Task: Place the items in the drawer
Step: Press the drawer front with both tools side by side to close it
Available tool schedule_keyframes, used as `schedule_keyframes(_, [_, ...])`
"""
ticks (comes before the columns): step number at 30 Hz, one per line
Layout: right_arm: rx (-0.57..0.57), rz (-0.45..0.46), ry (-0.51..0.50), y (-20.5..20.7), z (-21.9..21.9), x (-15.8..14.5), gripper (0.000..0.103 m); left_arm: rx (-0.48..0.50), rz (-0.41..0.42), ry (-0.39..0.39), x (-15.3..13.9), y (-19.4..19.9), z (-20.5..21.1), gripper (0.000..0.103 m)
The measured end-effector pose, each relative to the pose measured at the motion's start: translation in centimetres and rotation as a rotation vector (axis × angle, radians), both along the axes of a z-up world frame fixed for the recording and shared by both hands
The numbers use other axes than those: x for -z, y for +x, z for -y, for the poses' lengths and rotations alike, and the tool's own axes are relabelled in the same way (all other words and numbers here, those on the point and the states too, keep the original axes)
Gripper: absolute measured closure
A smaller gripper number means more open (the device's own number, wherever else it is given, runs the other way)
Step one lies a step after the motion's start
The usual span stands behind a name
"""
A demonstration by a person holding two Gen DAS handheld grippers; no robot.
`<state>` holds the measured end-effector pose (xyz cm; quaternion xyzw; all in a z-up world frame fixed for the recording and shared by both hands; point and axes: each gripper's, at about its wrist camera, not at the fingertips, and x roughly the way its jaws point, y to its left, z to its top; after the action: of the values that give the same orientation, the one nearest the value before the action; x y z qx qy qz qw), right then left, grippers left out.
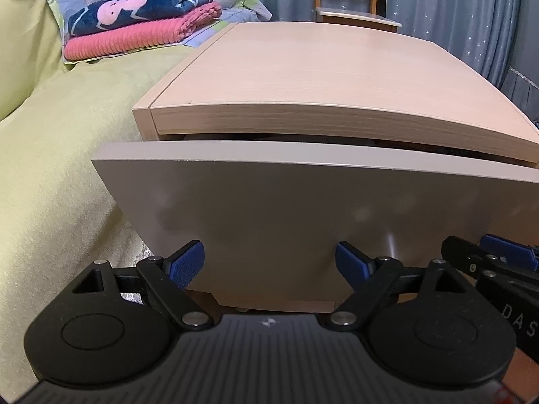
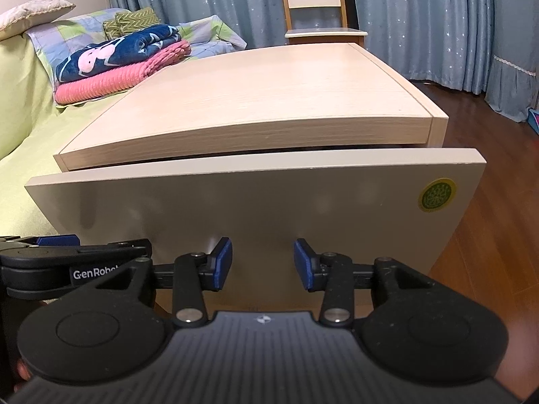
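Observation:
A light wood nightstand (image 1: 303,67) (image 2: 256,101) stands by the bed. Its top drawer has a cream front (image 1: 303,208) (image 2: 256,202) and sits slightly pulled out, leaving a thin dark gap under the top; the inside is hidden. My left gripper (image 1: 269,264) is open, its blue pads against the lower part of the drawer front. My right gripper (image 2: 262,262) is open too, close to the same front, nothing between its fingers. In the left wrist view the right gripper (image 1: 498,259) shows at the right edge; in the right wrist view the left gripper (image 2: 67,245) shows at the left.
A bed with a yellow-green cover (image 1: 60,155) lies left of the nightstand, with folded pink and navy blankets (image 1: 141,23) (image 2: 118,64) on it. A chair (image 2: 316,6) stands behind, before blue curtains (image 2: 438,17). Wood floor (image 2: 498,202) lies to the right. A round green sticker (image 2: 437,195) marks the drawer front.

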<state>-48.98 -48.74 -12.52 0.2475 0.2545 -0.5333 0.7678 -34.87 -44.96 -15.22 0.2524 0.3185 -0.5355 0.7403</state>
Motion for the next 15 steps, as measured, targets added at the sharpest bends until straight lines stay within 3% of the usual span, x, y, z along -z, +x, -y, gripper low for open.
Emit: schedule_keyframes(15, [0.001, 0.004, 0.002, -0.17, 0.11, -0.11, 0.067, 0.000, 0.000, 0.002, 0.10, 0.21, 0.25, 0.016])
